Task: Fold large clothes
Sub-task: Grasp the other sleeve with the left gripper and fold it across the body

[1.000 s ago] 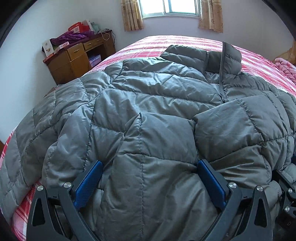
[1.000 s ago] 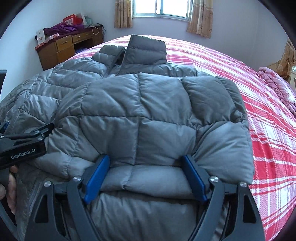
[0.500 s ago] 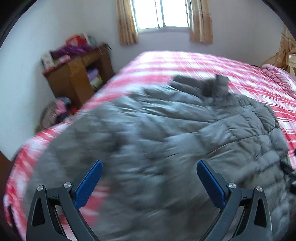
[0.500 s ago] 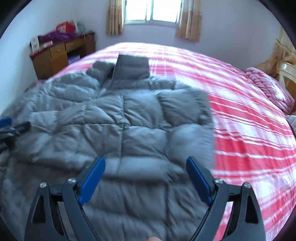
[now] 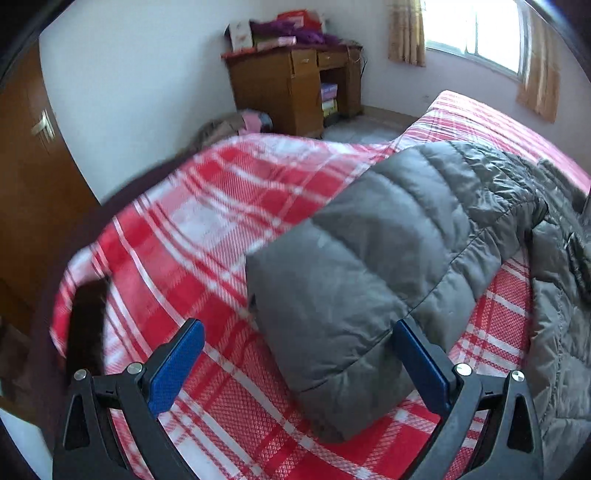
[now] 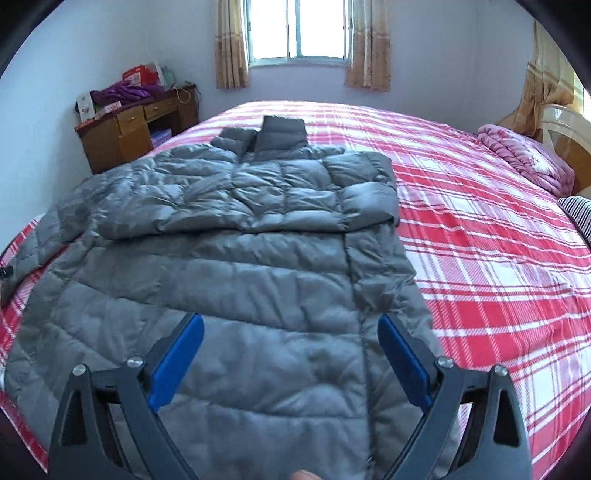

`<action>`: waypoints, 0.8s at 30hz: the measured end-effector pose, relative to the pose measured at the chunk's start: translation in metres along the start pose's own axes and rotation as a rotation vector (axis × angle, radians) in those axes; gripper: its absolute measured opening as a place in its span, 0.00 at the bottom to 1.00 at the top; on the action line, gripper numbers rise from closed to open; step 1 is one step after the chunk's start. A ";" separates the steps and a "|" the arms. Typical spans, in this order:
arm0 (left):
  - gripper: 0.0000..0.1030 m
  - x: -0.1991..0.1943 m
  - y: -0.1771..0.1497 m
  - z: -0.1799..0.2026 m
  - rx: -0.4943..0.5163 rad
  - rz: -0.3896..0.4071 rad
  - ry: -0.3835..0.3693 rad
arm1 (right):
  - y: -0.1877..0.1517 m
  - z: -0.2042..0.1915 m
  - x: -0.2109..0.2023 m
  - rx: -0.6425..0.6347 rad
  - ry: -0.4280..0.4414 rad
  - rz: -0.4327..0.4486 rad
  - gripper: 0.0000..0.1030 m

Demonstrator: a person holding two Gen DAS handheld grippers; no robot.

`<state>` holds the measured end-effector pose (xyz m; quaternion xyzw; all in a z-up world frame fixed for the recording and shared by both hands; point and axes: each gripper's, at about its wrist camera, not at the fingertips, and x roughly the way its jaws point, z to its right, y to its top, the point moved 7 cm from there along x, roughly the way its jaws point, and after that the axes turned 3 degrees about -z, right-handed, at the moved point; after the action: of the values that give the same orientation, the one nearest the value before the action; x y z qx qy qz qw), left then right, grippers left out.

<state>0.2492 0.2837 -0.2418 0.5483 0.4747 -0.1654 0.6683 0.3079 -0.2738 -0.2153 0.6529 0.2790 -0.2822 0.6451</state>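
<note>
Left tongs (image 5: pixel 295 363) spread wide, right tongs (image 6: pixel 291 356) likewise, both empty

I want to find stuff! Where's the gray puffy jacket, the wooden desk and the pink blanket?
gray puffy jacket (image 6: pixel 258 266): right wrist view, middle of its body.
wooden desk (image 6: pixel 122 138): right wrist view, its drawer front.
pink blanket (image 6: pixel 524 162): right wrist view, middle of the bundle.

I see a wooden desk (image 6: pixel 136 136) at 10 o'clock, window (image 6: pixel 299 29) at 12, pink blanket (image 6: pixel 524 158) at 2.

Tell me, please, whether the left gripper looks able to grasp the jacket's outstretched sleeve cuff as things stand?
Probably yes: the left gripper is open, and the sleeve cuff of the grey jacket lies flat on the plaid bedspread just ahead, with nothing covering it.
</note>
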 end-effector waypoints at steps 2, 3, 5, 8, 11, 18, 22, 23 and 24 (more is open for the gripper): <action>0.99 0.006 -0.001 0.001 -0.023 -0.013 -0.056 | 0.000 -0.005 -0.004 0.003 0.005 0.014 0.94; 0.99 0.010 0.001 0.004 -0.029 -0.014 -0.073 | 0.000 -0.007 -0.006 0.003 0.009 0.017 0.94; 0.74 0.013 0.005 0.009 -0.019 0.000 -0.099 | -0.001 -0.009 -0.009 -0.001 0.006 0.021 0.94; 0.25 0.016 0.016 0.016 -0.015 -0.013 -0.159 | -0.001 -0.005 -0.013 0.003 -0.005 0.030 0.94; 0.13 -0.001 0.033 0.016 0.004 0.036 -0.110 | -0.002 0.004 -0.017 0.025 -0.014 0.040 0.94; 0.11 -0.102 0.081 0.037 0.078 0.322 -0.026 | -0.003 0.028 -0.020 0.082 -0.019 0.068 0.94; 0.11 -0.166 0.098 0.097 0.176 0.472 -0.075 | -0.002 0.041 -0.021 0.123 -0.009 0.077 0.94; 0.11 -0.177 0.099 0.117 0.202 0.489 -0.105 | -0.002 0.045 -0.022 0.134 -0.006 0.080 0.94; 0.11 -0.184 0.100 0.132 0.225 0.501 -0.124 | -0.002 0.048 -0.023 0.140 -0.005 0.082 0.94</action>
<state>0.2920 0.1452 -0.0412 0.7080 0.2613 -0.0800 0.6512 0.2904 -0.3216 -0.2008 0.7065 0.2301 -0.2761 0.6097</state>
